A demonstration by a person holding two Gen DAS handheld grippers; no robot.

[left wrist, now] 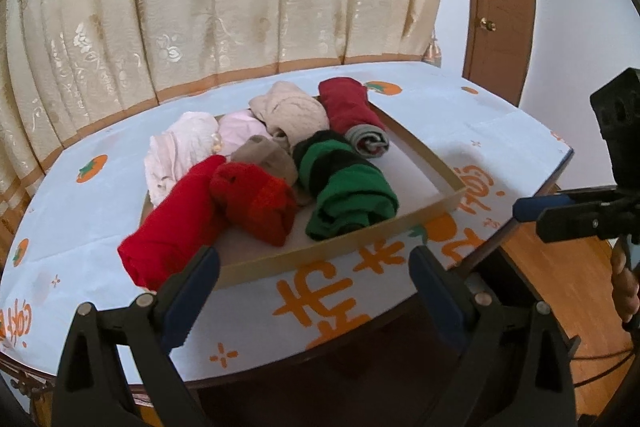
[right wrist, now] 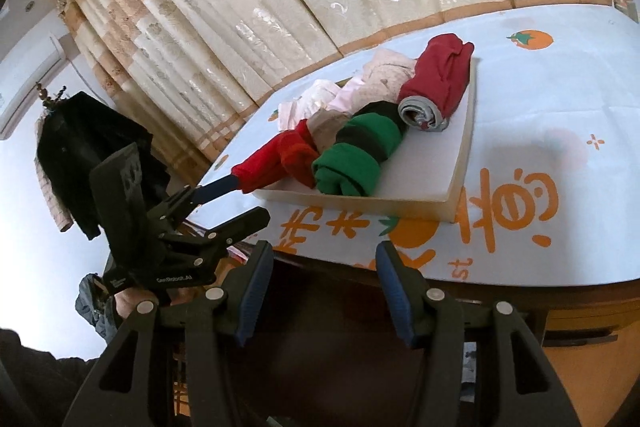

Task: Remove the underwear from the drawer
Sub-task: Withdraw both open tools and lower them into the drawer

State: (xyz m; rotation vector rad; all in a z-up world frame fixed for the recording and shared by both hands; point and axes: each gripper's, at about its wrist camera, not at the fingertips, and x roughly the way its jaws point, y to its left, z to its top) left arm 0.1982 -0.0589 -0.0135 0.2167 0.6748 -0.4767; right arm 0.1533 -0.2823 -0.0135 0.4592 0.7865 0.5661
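Observation:
The drawer (left wrist: 340, 239) is a shallow tan tray on the table, filled with rolled underwear. A bright red roll (left wrist: 172, 227) overhangs its near left corner. Beside it lie an orange-red roll (left wrist: 252, 199), a green and black roll (left wrist: 352, 203) and a dark red roll (left wrist: 352, 107) with a grey band. My left gripper (left wrist: 314, 267) is open just short of the drawer's front wall, its left finger against the red roll (right wrist: 264, 167). My right gripper (right wrist: 324, 267) is open and holds nothing. It hangs off the table's front edge, below the drawer (right wrist: 360, 203).
The table (left wrist: 480, 131) has a pale blue cloth with orange prints. Cream curtains (left wrist: 200, 7) hang right behind it. A brown door (left wrist: 496, 7) stands at the back right above a wooden floor (left wrist: 560, 267). A dark coat (right wrist: 92, 147) hangs at the left.

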